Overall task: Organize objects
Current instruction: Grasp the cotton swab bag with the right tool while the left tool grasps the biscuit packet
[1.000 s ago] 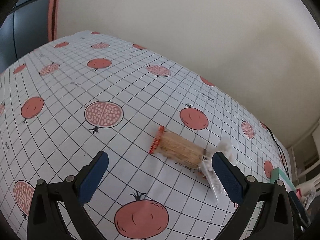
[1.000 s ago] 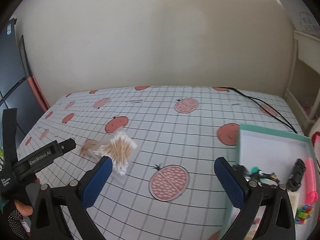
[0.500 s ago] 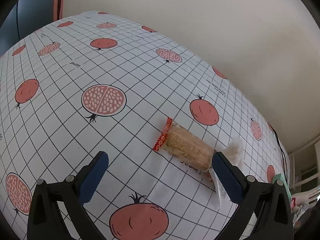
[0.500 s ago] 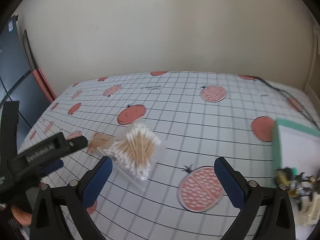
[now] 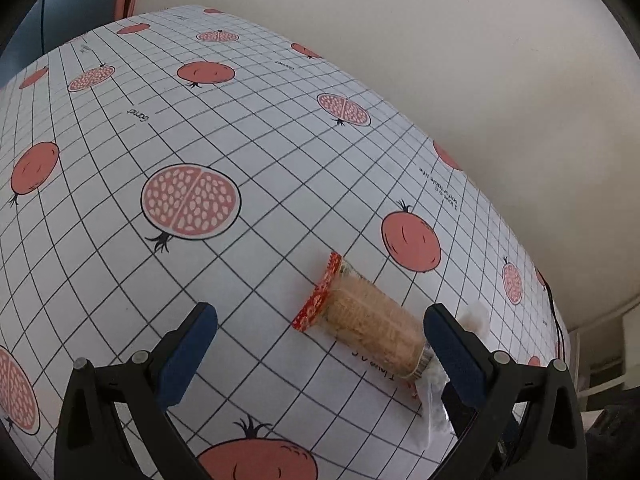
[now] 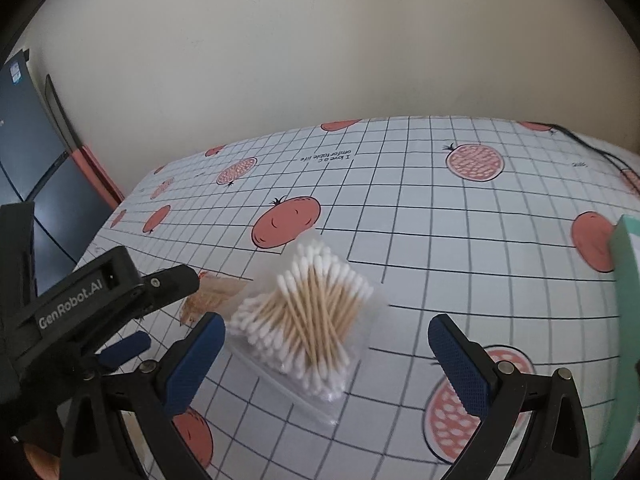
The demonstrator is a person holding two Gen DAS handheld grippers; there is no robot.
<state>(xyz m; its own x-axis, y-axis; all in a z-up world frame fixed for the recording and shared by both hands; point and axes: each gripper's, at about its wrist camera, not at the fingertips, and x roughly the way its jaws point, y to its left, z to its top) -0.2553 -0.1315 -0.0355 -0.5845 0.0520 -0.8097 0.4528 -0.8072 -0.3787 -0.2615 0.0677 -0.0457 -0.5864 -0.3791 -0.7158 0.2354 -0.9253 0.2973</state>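
Approach step: left gripper (image 5: pixel 320 354) jaws apart over the toothpick pack (image 5: pixel 366 326) lying on the tablecloth (image 5: pixel 240 128), right gripper (image 6: pixel 326 354) jaws apart above the cotton-swab bag (image 6: pixel 308 316); next each must descend and straddle its packet.

A plain cream wall (image 6: pixel 320 52) rises behind the far edge of the pomegranate-printed, gridded surface (image 6: pixel 400 216); dark panels (image 6: pixel 36 168) stand far left.

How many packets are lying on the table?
2: a bag of cotton swabs between the right gripper's open fingers, and a toothpick packet beside it, ahead of the left gripper. Others may lie out of view.
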